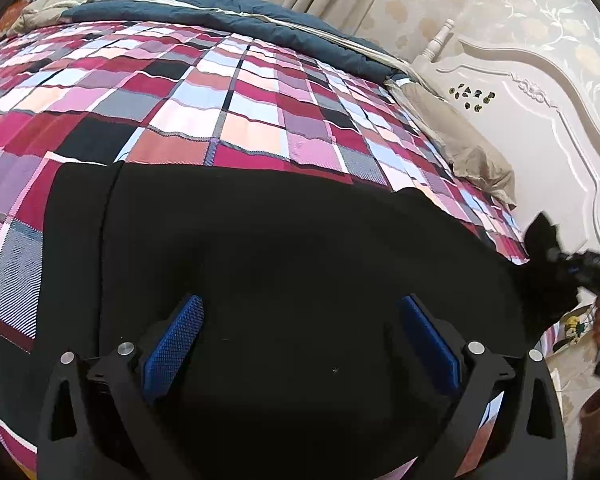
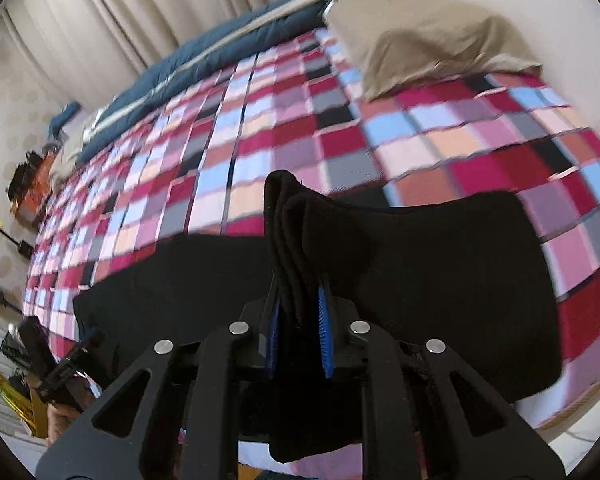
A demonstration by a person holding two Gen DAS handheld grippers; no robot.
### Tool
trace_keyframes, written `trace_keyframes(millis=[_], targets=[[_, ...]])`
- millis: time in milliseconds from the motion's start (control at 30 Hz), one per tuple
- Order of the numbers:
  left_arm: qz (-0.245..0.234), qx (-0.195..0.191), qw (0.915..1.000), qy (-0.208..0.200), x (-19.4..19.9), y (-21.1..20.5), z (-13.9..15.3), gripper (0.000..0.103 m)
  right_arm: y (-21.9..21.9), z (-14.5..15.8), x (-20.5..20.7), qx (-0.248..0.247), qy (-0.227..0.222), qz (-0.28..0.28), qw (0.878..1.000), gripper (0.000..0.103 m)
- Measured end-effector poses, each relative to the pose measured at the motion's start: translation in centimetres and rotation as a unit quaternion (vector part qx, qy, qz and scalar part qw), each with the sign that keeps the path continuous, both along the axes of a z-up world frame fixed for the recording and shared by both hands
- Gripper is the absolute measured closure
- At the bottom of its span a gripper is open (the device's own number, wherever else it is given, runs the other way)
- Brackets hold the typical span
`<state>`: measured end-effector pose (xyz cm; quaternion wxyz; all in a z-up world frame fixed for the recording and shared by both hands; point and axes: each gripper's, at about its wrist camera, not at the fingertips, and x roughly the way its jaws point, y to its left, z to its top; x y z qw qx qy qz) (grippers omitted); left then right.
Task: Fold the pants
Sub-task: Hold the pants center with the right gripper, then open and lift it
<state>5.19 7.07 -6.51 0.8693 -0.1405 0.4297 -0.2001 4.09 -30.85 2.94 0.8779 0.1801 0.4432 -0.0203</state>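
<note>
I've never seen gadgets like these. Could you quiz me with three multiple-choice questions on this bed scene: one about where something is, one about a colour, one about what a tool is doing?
1. Where does the beige pillow lie?
A. On the checked bedspread near the headboard
B. On the floor
C. On top of the black pants

2. What colour are the pads on the fingers?
A. Red
B. Blue
C. Yellow

3. What is the right gripper doing?
A. Standing open with nothing in it
B. Pinching the pillow
C. Clamped on a bunched fold of the black pants

Answers:
1. A: it rests on the checked bedspread, beside the white headboard.
2. B: both wrist views show blue textured pads.
3. C: black cloth stands up between its closed fingers, while the left gripper is spread wide over the pants.
</note>
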Motion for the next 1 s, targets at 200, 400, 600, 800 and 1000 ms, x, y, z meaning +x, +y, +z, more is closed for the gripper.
trace_keyframes(millis=[200, 400, 600, 800, 1000], targets=[[0.0, -0.005, 1.0, 0.0, 0.0, 0.1, 0.0, 0.006, 4.8, -3.3, 1.0, -0.042, 0.02, 0.018, 0.999, 0.088], [0.0, -0.006, 1.0, 0.0, 0.0, 0.1, 0.0, 0.006, 7.2, -4.9, 1.5, -0.079, 0.029, 0.024, 0.996, 0.087], [0.001, -0.005, 1.0, -0.002, 0.0, 0.1, 0.0, 0.005, 7.9, -5.6, 1.8, -0.087, 0.032, 0.024, 0.995, 0.087], [0.001, -0.006, 1.0, -0.002, 0.0, 0.1, 0.0, 0.005, 8.4, -6.4, 1.9, -0.09, 0.036, 0.022, 0.995, 0.085], [0.001, -0.003, 1.0, -0.002, 0.0, 0.1, 0.0, 0.005, 8.9, -6.7, 1.9, -0.089, 0.033, 0.023, 0.995, 0.081]])
